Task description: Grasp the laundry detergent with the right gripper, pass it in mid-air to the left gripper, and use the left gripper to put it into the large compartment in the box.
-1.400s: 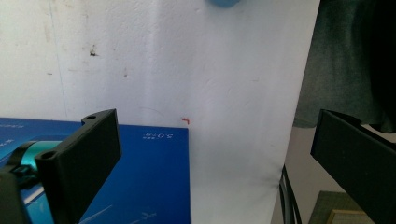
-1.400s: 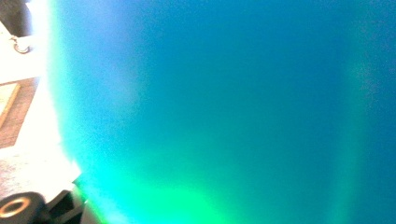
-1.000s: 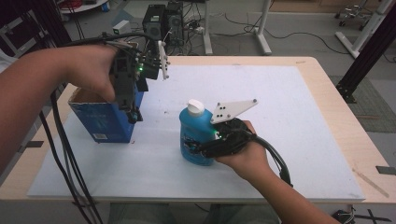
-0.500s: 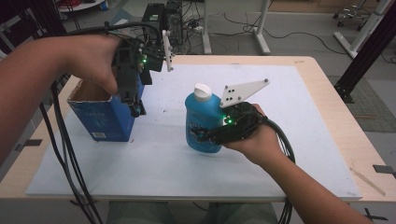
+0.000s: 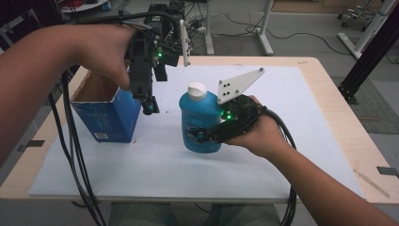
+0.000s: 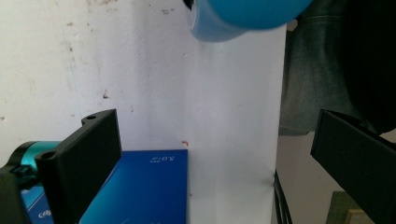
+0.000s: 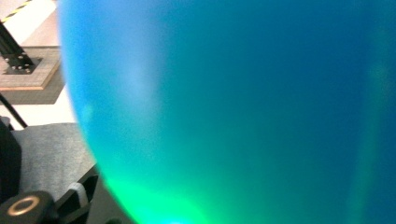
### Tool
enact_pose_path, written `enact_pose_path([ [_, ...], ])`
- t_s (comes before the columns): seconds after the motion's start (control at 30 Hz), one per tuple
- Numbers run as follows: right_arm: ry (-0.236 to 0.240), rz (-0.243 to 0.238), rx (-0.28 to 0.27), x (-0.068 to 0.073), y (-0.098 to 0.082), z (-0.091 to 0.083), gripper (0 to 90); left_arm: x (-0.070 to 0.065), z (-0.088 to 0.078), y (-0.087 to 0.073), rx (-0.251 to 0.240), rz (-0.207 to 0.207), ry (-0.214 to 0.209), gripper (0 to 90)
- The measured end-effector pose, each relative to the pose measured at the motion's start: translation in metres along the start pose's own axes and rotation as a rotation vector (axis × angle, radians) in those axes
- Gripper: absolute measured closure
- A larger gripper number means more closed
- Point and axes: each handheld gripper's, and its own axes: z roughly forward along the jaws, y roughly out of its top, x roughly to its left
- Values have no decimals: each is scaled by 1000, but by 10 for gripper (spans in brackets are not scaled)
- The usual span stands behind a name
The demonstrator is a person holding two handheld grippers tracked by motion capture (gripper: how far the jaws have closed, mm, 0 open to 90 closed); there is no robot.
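Observation:
A blue bottle (image 5: pixel 200 122) with a white cap (image 5: pixel 196 89) is held upright just above the white mat (image 5: pixel 164 179), and my right gripper (image 5: pixel 203 136) is shut on its body from the right side. The right gripper view is close against the bottle's blue wall (image 7: pixel 233 107). My left gripper (image 5: pixel 149 109) points down beside the right edge of an open-topped blue box (image 5: pixel 110 120). Its jaws stand wide apart with nothing between them (image 6: pixel 212 126). Below them lie the box (image 6: pixel 140 186) and, farther off, the bottle's base (image 6: pixel 243 16).
The mat covers most of a wooden table (image 5: pixel 339 117). Black cables (image 5: pixel 75 155) hang from the left gripper past the table's near left edge. Stands and cables sit on the floor behind the table.
Both hands have risen. The right gripper has lifted the bottle off the mat. The left gripper has moved up and slightly away from the box top.

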Motion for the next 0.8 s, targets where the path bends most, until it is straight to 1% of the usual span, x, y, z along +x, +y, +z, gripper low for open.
enact_pose_path([
  [0.2, 15, -7, 1, -3, 3, 4, 466, -4, 0, 10, 0, 28, -8, 18],
  [0.37, 33, -8, -2, -4, 3, 8, 467, -6, 2, 17, -2, 38, -11, 18],
  [0.43, 36, -8, -1, -3, 4, 9, 467, -6, 2, 19, 1, 48, -9, 17],
  [0.73, 57, -1, -9, -3, 8, 19, 467, -8, 7, 26, -2, 60, -13, 18],
  [0.77, 59, -5, -10, -3, 8, 20, 467, -9, 7, 26, -6, 55, -13, 18],
  [0.8, 61, -5, -11, -3, 9, 21, 467, -9, 7, 26, -2, 59, -11, 18],
])
